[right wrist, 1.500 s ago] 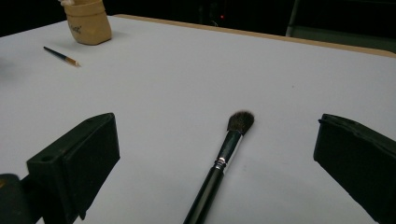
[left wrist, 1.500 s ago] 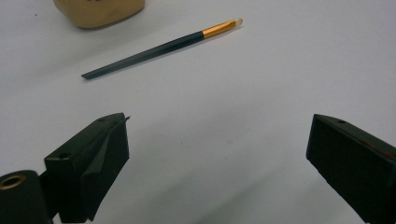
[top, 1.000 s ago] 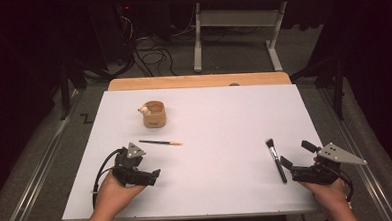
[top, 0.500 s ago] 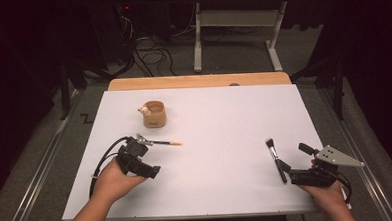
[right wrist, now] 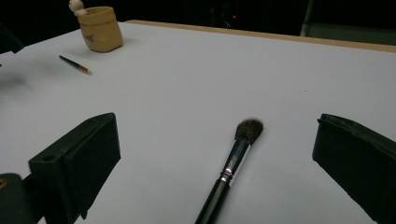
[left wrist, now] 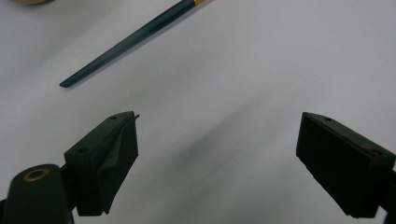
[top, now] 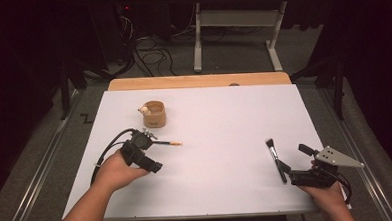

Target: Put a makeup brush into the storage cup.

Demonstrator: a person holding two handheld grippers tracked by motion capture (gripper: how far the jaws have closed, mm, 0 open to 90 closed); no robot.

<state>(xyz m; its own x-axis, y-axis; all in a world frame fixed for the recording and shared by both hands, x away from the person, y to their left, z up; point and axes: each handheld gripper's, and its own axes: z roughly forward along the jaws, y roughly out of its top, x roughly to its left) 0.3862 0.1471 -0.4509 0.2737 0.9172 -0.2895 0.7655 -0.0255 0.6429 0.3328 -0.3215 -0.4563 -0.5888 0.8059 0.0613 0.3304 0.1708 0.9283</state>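
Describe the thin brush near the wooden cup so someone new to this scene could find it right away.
On the white table, look to the left half, just in front of the round wooden cup. There lies the slim dark pencil-like brush with an orange tip, far thinner than the black fluffy-headed makeup brush lying at the right.

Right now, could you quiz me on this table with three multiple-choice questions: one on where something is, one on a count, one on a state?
1. Where does the thin brush lie?
A. Inside the cup
B. On the table in front of the cup
C. Between the right gripper's jaws

2. How many brushes lie flat on the table?
A. One
B. Two
C. Four

3. How do the left gripper's jaws stand?
A. Open, nothing between them
B. Shut on the thin brush
C. Shut on the cup

Answers:
1 B: it lies flat on the white top, just nearer the person than the cup.
2 B: the thin brush and the makeup brush.
3 A: the left gripper view shows bare table between them.
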